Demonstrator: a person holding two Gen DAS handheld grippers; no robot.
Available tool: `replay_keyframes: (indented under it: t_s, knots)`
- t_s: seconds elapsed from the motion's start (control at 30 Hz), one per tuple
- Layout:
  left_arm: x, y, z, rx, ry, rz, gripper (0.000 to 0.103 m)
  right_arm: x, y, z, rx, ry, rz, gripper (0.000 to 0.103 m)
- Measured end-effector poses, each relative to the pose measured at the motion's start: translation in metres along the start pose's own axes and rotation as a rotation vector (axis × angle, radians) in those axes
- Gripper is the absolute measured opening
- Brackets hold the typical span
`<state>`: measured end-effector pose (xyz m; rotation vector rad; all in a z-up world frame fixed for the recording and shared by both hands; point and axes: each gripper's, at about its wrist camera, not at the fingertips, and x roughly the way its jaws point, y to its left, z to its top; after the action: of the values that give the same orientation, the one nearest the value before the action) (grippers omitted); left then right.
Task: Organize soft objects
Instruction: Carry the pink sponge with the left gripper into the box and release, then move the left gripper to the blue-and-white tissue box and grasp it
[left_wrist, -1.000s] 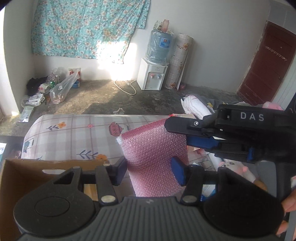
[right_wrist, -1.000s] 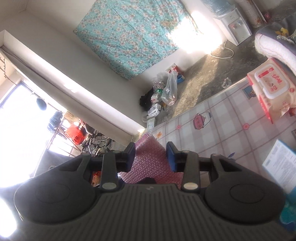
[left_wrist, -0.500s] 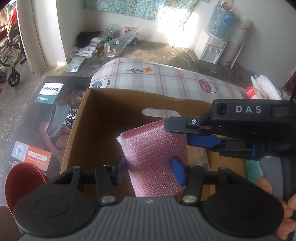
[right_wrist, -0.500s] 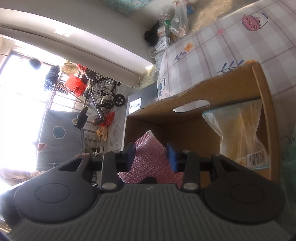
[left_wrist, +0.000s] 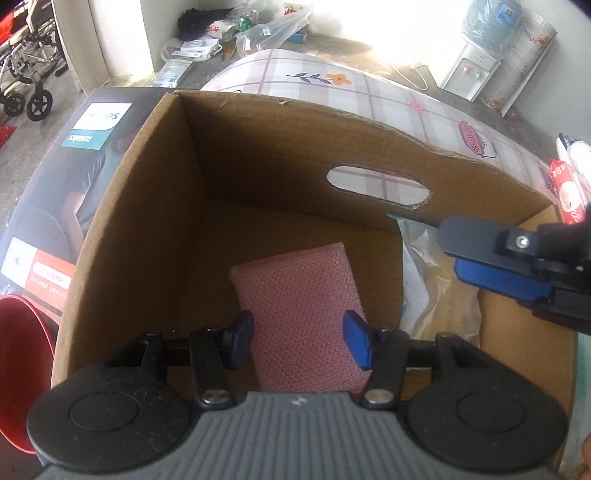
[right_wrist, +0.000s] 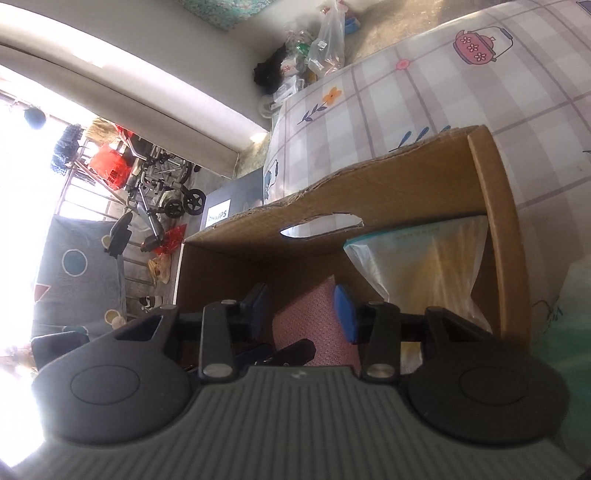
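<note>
A pink bubble-wrap piece (left_wrist: 299, 306) stands inside the open cardboard box (left_wrist: 147, 221), near its left wall. My left gripper (left_wrist: 297, 338) points down into the box; its jaws are opening, with both blue pads still against the wrap's sides. In the right wrist view the bubble wrap (right_wrist: 310, 317) shows between the fingers of my right gripper (right_wrist: 301, 310). Those jaws are opening too, and a dark gap shows beside the left pad. A finger of the right gripper (left_wrist: 480, 240) hangs to the right of the wrap, apart from it.
A clear plastic bag (left_wrist: 443, 295) with yellowish contents lies in the box's right half. The box (right_wrist: 369, 192) sits on a checked tablecloth (left_wrist: 369, 92). A dark printed carton (left_wrist: 74, 166) and a red tub (left_wrist: 18, 350) stand left of it. A wipes pack (left_wrist: 565, 192) lies at the right.
Both grippers swung from above the table to the box and sank into it with the wrap. The right gripper's finger has drawn off the wrap to the right.
</note>
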<state>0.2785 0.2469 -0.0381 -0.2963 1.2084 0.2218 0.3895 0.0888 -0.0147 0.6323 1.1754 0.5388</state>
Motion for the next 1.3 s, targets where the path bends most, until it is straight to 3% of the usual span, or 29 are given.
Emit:
replay_keyframes:
  t_s: [0.23, 0.33, 0.5, 0.7, 0.8, 0.93, 1.1, 1.3]
  knots:
    - [0.014, 0.009, 0.003, -0.073, 0.056, 0.007, 0.063, -0.027, 0.002, 0.002, -0.055, -0.027, 0.06, 0.041]
    - [0.016, 0.007, 0.007, -0.092, 0.028, -0.031, 0.053, -0.038, 0.003, 0.0, -0.072, -0.033, 0.078, 0.041]
    - [0.019, -0.008, 0.011, -0.018, -0.038, -0.025, 0.052, -0.047, 0.004, -0.003, -0.095, -0.046, 0.08, 0.041]
    - [0.017, -0.016, 0.011, -0.021, -0.065, -0.024, 0.053, -0.059, -0.007, -0.003, -0.091, -0.062, 0.071, 0.041]
    - [0.015, -0.017, 0.014, -0.037, -0.067, -0.002, 0.067, -0.067, -0.013, -0.002, -0.094, -0.08, 0.066, 0.041]
    - [-0.004, -0.015, 0.009, -0.071, -0.1, 0.009, 0.07, -0.087, -0.021, -0.001, -0.112, -0.113, 0.071, 0.041]
    - [-0.054, -0.028, -0.004, -0.082, -0.26, 0.002, 0.072, -0.131, -0.04, -0.002, -0.139, -0.174, 0.069, 0.043]
    - [-0.095, -0.09, -0.016, 0.054, -0.325, -0.122, 0.073, -0.199, -0.09, -0.003, -0.168, -0.268, 0.001, 0.044]
